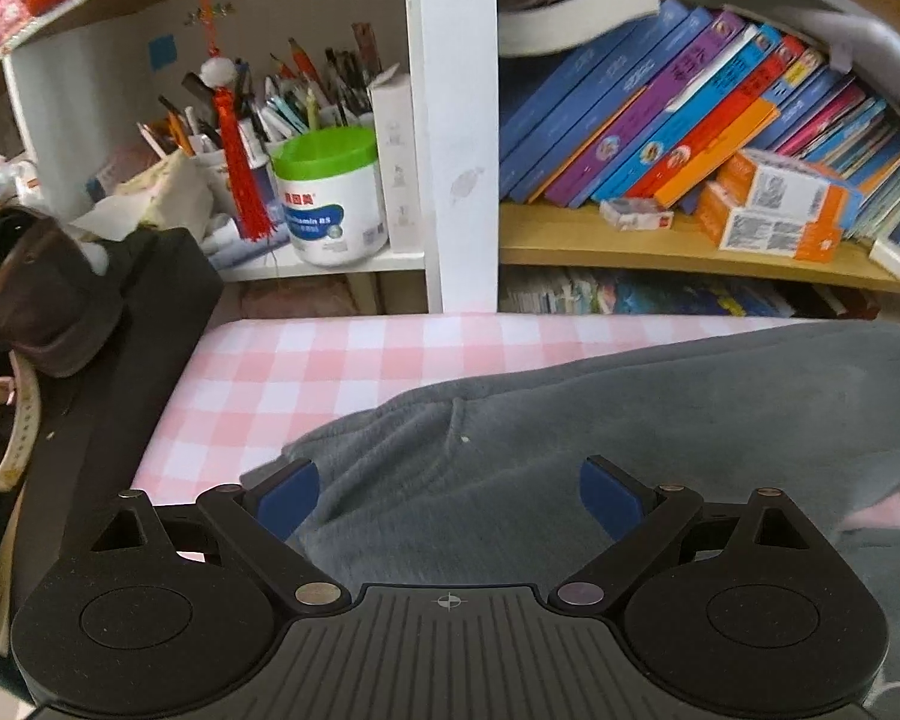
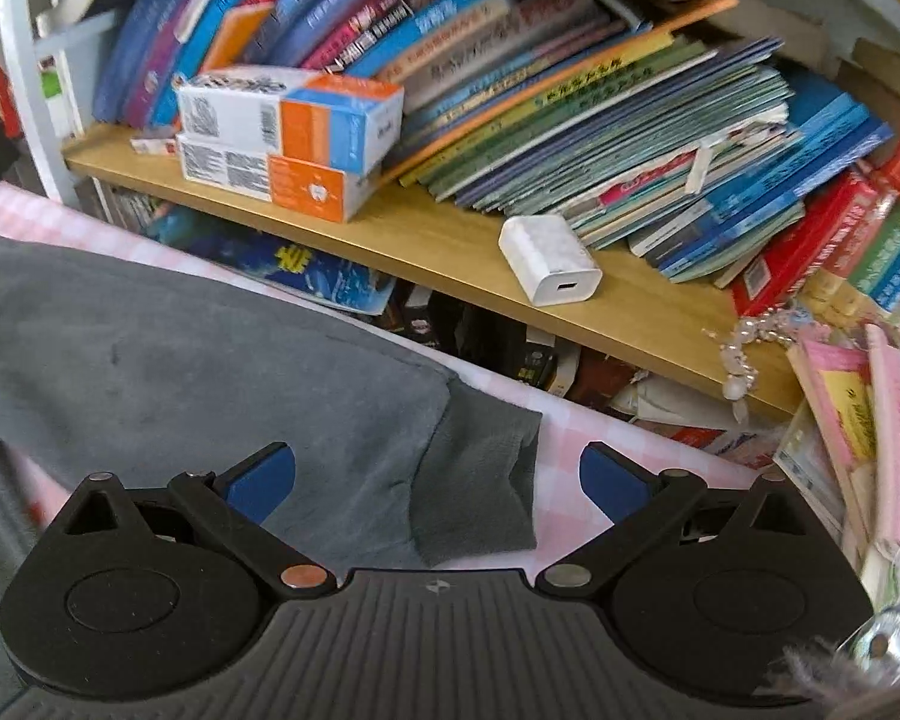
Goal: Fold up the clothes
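Observation:
A grey fleece garment (image 1: pixel 570 420) lies on a pink-and-white checked surface (image 1: pixel 306 372). My left gripper (image 1: pixel 448 495) is open just above the garment's left part, its blue pads wide apart with nothing between them. In the right wrist view the same grey garment (image 2: pixel 210 372) ends in a ribbed cuff (image 2: pixel 480 480) on the checked surface (image 2: pixel 570 420). My right gripper (image 2: pixel 438 480) is open above that cuff, holding nothing.
A bookshelf stands right behind the surface, with leaning books (image 1: pixel 690 108), orange-and-white boxes (image 2: pixel 288 138), a white charger (image 2: pixel 549 258), a white tub with a green lid (image 1: pixel 330 192) and pen holders. A dark box (image 1: pixel 120 360) with a bag borders the left edge.

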`<state>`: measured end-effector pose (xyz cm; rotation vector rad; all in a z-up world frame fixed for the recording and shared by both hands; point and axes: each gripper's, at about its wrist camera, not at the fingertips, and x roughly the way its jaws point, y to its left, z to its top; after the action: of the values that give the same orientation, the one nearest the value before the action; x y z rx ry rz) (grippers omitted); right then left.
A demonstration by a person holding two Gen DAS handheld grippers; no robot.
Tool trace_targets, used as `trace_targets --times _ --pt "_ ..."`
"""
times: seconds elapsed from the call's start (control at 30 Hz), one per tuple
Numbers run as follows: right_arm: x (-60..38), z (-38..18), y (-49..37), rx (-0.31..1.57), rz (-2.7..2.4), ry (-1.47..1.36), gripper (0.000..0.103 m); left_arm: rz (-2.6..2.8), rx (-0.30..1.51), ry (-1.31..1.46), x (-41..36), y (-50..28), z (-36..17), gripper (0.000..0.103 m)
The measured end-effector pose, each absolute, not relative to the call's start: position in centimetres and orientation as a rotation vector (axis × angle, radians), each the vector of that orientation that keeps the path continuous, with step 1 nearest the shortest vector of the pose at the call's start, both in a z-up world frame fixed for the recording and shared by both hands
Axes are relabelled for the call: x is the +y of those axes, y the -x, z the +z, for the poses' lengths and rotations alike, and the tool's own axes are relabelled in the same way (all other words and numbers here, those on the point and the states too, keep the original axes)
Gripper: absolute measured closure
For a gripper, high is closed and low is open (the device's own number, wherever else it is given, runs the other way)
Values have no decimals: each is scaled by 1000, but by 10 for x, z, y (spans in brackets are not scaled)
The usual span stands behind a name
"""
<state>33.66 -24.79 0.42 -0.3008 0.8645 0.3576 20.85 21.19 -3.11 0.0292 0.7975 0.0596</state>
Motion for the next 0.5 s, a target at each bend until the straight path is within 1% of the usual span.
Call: trace_targets --times 0.17,0.27,0.33,0.4,0.5 --pt "-248 -11 -361 889 367 315 1 36 817 -62 218 -230 -42 7" --pt "-248 -15 -373 883 388 316 4 5 825 -55 222 -240 -46 8" --pt "-248 -16 -380 876 405 313 8 -17 831 -45 225 -246 -48 8" --pt "-248 -19 -387 877 418 308 21 -40 831 -36 228 -252 -51 9" --pt "-248 -25 -398 888 431 301 25 -67 826 -41 231 -259 -54 11"
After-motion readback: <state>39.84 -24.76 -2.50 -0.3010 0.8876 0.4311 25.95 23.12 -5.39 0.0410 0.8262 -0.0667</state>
